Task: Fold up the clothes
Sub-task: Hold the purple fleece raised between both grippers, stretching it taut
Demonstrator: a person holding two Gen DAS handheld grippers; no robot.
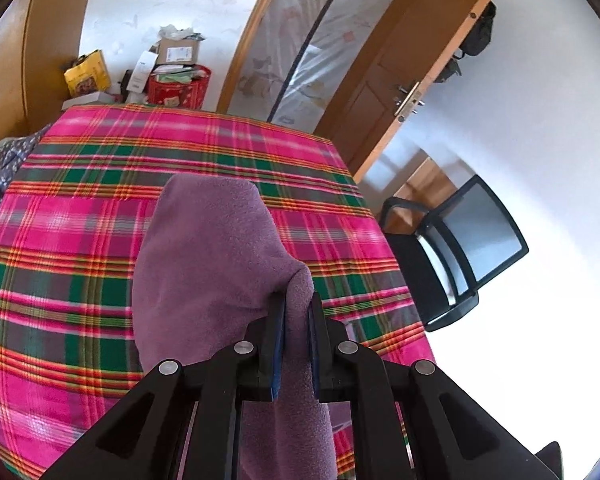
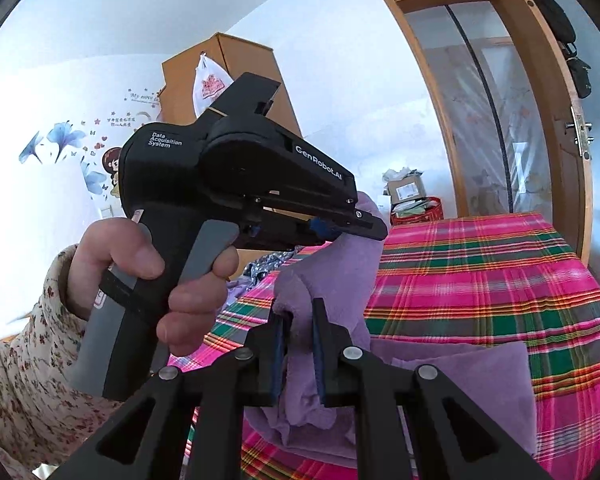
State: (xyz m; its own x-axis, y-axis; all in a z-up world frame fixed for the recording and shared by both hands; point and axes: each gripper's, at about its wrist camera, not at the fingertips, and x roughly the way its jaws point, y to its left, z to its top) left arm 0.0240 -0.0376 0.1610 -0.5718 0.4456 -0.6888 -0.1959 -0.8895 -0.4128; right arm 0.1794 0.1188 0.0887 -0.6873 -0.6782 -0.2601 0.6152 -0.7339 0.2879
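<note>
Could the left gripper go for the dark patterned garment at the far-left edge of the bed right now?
Probably not yet. The left gripper is shut on the purple fleece garment, which the right gripper also holds. The dark patterned garment lies uncovered on the plaid blanket, so the path looks free once the fleece is released.

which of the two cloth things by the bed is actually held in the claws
The purple fleece garment: both the left claw and right claw pinch it. The dark floral cloth lies untouched at the plaid bed's far edge.
</note>
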